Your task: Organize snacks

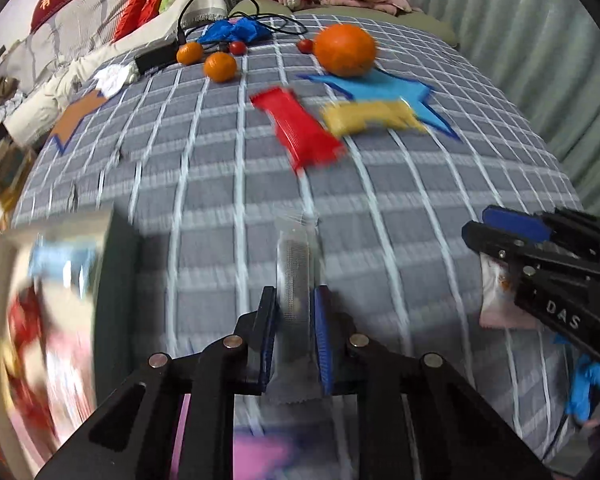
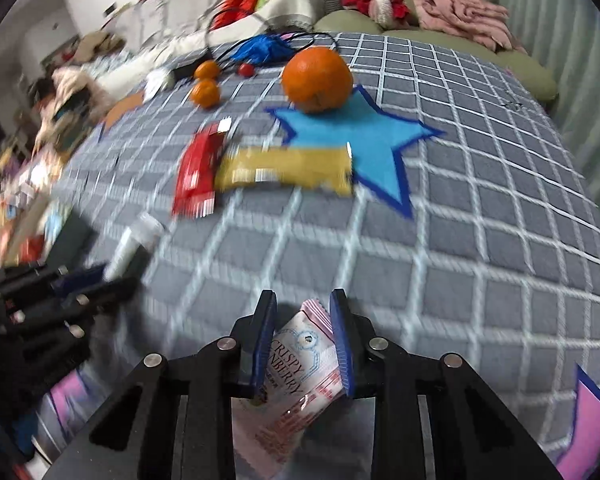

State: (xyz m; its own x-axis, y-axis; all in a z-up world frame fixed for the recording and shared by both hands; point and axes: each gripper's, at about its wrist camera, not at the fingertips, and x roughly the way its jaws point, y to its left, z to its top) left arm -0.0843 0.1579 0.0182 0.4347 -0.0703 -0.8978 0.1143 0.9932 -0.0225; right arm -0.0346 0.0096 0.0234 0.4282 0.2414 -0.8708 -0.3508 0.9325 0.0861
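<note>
My left gripper [image 1: 294,295] is shut on a clear, silvery snack packet [image 1: 296,280] that stands up between its blue pads above the grey checked cloth [image 1: 420,184]. In the right wrist view the same gripper [image 2: 110,276] shows at the left with that packet [image 2: 134,240]. My right gripper [image 2: 303,299] is shut on a pink-and-white berry snack packet [image 2: 300,356]; in the left wrist view it [image 1: 478,226] is at the right edge with the packet [image 1: 496,300] under it. Farther off lie a red snack bar [image 1: 300,128] and a yellow snack bar [image 1: 372,116], the yellow one partly on a blue star mat [image 1: 384,88].
A large orange [image 1: 345,50] sits on the blue star. Two small oranges [image 1: 220,66] and cherry tomatoes lie beyond, near a black cable. An orange star mat [image 1: 76,116] is at the left, a pink star mat [image 2: 596,412] at the right. A box of snacks [image 1: 40,280] stands at the left.
</note>
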